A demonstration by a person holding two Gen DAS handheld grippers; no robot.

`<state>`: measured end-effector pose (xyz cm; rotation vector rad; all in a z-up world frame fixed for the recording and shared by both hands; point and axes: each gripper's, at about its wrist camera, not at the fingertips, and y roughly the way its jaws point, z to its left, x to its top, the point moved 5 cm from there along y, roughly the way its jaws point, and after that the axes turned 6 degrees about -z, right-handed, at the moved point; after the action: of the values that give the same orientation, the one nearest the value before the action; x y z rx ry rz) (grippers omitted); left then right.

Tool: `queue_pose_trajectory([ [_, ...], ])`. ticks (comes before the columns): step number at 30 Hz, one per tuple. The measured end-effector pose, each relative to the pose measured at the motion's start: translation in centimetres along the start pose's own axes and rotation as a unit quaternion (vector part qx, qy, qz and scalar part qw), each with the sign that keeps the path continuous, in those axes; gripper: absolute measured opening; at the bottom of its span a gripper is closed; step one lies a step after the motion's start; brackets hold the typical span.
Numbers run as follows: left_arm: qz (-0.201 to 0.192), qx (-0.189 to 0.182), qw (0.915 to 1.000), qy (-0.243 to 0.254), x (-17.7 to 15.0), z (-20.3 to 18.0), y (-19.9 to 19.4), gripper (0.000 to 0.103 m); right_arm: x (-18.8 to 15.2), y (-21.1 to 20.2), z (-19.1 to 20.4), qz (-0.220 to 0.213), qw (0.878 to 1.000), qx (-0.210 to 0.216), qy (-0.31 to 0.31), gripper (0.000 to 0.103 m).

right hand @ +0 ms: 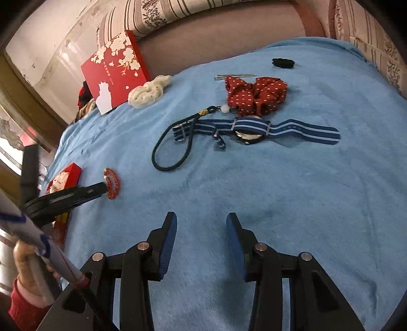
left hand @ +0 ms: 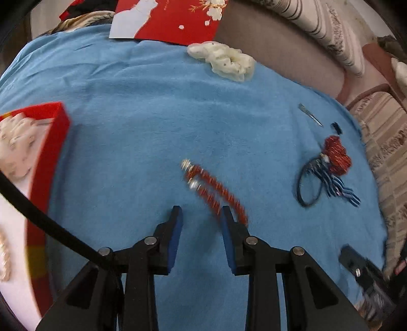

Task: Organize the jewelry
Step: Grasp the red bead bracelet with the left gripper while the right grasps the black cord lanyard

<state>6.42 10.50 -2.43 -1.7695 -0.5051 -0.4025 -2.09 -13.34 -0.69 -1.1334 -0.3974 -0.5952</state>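
A red beaded bracelet [left hand: 216, 188] with silver end beads lies on the blue blanket just ahead of my left gripper [left hand: 202, 212], partly behind its right finger. The left jaws are open and empty. The bracelet also shows in the right wrist view [right hand: 112, 184], at the left gripper's tip. An open red jewelry box [left hand: 51, 142] with a white lining holding pale pieces sits at the left. My right gripper [right hand: 202, 220] is open and empty over bare blanket. A blue striped watch [right hand: 250, 128], a red dotted scrunchie [right hand: 257, 95] and a dark hair tie [right hand: 173, 150] lie ahead of it.
A cream scrunchie [left hand: 223, 59] and the red box lid [left hand: 173, 20] with white blossoms lie at the far edge. A metal hair clip [right hand: 235, 76] and a small black item [right hand: 283, 63] lie beyond the red scrunchie. Striped cushions border the blanket [right hand: 305, 191].
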Motion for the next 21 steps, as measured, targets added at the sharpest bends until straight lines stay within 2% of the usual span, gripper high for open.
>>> queue_pose_trajectory([
  [1, -0.003, 0.006, 1.0, 0.002, 0.4, -0.2, 0.2, 0.029, 0.1, 0.2, 0.2, -0.001, 1.0, 0.002, -0.002, 0.044],
  [3, 0.0, 0.024, 0.9996, 0.014, 0.8, -0.8, 0.7, 0.006, 0.7, 0.5, 0.6, -0.007, 1.0, 0.001, -0.013, 0.044],
  [6, 0.015, 0.049, 0.9979, 0.039, 0.0, -1.2, 0.1, 0.007, 1.8, 1.1, 1.0, -0.014, 1.0, -0.002, -0.024, 0.044],
  [8, 0.023, 0.049, 0.9977, 0.041, -1.1, -0.7, -0.9, 0.007, 2.8, 1.9, 1.3, -0.015, 1.0, 0.001, -0.023, 0.044],
  [13, 0.027, 0.016, 0.9995, 0.001, -4.3, 2.0, -3.7, 0.007, 4.6, 4.9, 2.6, -0.008, 1.0, -0.004, -0.028, 0.044],
  [16, 0.013, -0.004, 0.9998, -0.012, -4.3, 2.7, -4.1, 0.007, 5.3, 6.8, 3.4, -0.006, 0.999, -0.028, -0.039, 0.043],
  [17, 0.012, -0.008, 0.9998, -0.012, -4.2, 2.8, -3.9, 0.007, 5.5, 7.3, 3.5, -0.003, 0.999, -0.038, -0.038, 0.041],
  [19, 0.01, -0.018, 0.9998, -0.008, -4.1, 2.6, -3.6, 0.007, 5.4, 8.0, 3.5, 0.005, 0.998, -0.048, -0.032, 0.013],
  [21, 0.009, -0.023, 0.9997, -0.004, -3.9, 2.4, -3.4, 0.007, 4.9, 8.0, 3.4, 0.01, 0.998, -0.048, -0.031, 0.009],
])
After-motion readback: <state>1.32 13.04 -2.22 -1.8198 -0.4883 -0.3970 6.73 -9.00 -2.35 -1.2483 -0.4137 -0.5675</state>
